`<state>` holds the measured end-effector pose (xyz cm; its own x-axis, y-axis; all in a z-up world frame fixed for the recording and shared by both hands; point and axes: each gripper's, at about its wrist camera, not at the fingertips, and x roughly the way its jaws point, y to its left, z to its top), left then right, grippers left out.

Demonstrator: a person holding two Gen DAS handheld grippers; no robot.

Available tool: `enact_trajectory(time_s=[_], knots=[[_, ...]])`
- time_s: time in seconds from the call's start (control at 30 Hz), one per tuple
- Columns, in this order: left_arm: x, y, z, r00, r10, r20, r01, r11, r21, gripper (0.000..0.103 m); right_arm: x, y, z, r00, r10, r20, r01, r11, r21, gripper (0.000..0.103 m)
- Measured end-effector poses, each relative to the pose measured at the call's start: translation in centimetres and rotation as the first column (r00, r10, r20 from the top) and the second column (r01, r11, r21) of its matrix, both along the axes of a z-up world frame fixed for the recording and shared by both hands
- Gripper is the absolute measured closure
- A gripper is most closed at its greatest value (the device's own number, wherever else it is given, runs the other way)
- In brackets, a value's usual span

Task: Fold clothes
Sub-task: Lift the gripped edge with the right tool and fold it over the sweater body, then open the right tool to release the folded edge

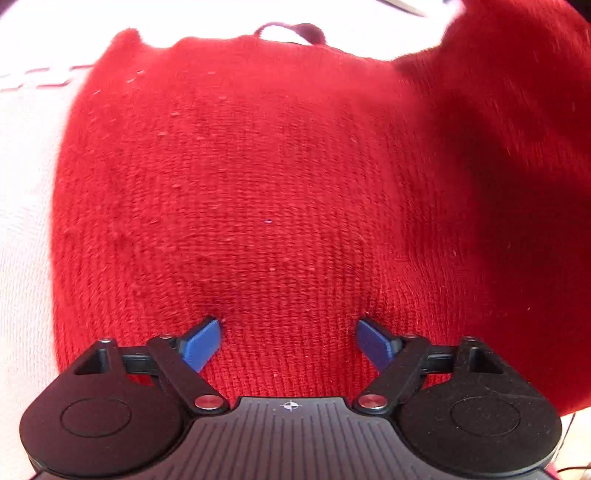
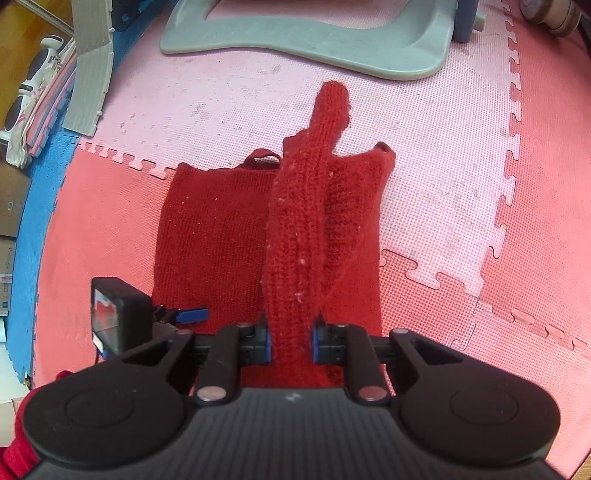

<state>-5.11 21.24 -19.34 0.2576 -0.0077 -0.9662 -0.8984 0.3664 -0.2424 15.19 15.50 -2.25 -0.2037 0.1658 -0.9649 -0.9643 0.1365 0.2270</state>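
From the left wrist camera, the left tongs (image 1: 289,341) stand wide open, their blue fingertips (image 1: 202,344) spread apart and pressed down onto the flat body of a red knitted sweater (image 1: 258,177) with nothing pinched between them. The sweater fills nearly the whole view; a raised fold of it (blurred, and darker in shade) looms at the upper right. A dark red neck loop (image 1: 295,31) peeks over the far edge, and pale foam mat (image 1: 26,184) shows at the left.

From the right wrist camera, the right tongs (image 2: 291,345) are closed tight on a bunched sleeve (image 2: 306,206), which rises from the blue pads and stretches away over the garment. The red knitted sweater (image 2: 210,236) lies flat on the interlocking pink and red foam floor mat (image 2: 443,177). The left tongs (image 2: 192,315) rest on the sweater's near left part. A grey plastic frame (image 2: 332,40) lies on the mat beyond.
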Motion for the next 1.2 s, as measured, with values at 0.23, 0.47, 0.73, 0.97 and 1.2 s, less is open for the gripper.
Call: enact_trajectory(time_s=[0.23, 0.47, 0.73, 0.97, 1.2], knots=[[-0.4, -0.2, 1.8, 0.999, -0.035, 0.026, 0.034, 0.999, 0.022, 0.01, -4.7, 0.2, 1.0, 0.999, 0.022, 0.023, -0.022, 1.0, -0.023, 0.085], [-6.4, -0.9, 2.9, 0.996, 0.066, 0.064, -0.066, 0.998, -0.003, 0.009, -9.7, 2.7, 0.7, 0.998, 0.052, 0.045, -0.048, 0.995, -0.083, 0.085], [-13.5, -2.3, 2.2, 0.984, 0.163, 0.073, -0.162, 0.987, -0.011, 0.009, -16.1, 5.9, -2.1, 0.994, 0.094, 0.053, -0.084, 0.983, -0.163, 0.085], [-20.7, -5.1, 1.5, 0.976, 0.207, 0.064, -0.205, 0.978, -0.03, 0.009, -19.6, 8.2, -5.8, 0.993, 0.096, 0.067, -0.079, 0.973, -0.219, 0.085], [-23.0, -5.0, -0.2, 0.973, 0.23, 0.032, -0.227, 0.971, -0.075, 0.009, -23.3, 8.1, -11.4, 0.979, 0.1, 0.179, -0.054, 0.968, -0.243, 0.084]])
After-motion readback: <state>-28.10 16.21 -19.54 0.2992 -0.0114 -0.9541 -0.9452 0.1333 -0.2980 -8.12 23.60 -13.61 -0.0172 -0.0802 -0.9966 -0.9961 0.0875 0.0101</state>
